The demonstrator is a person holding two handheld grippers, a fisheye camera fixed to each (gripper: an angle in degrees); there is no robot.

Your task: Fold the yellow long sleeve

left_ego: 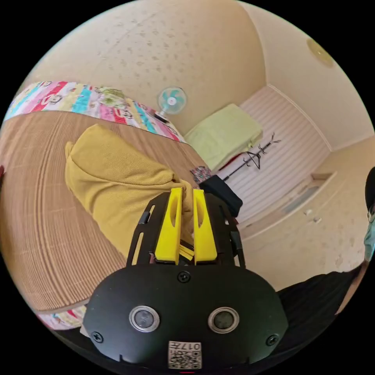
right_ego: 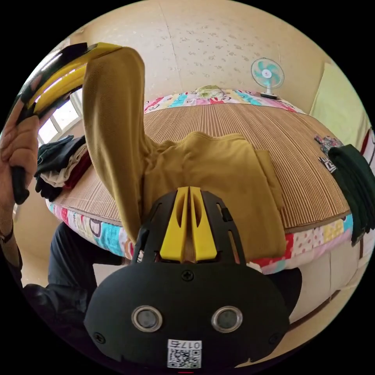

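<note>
A pale-walled bedroom holds a bed topped with a woven mat (right_ego: 250, 129) over a bright patterned sheet. On the mat lies the yellow long sleeve (right_ego: 218, 172), body flat, one sleeve hoisted high. The left gripper (left_ego: 187, 193) has its jaws clamped on bunched yellow cloth. The right gripper (right_ego: 189, 191) has its jaws together; whether cloth sits between them I cannot tell. Best carry the raised sleeve across the chest, lay it flat, smooth, then release.
</note>
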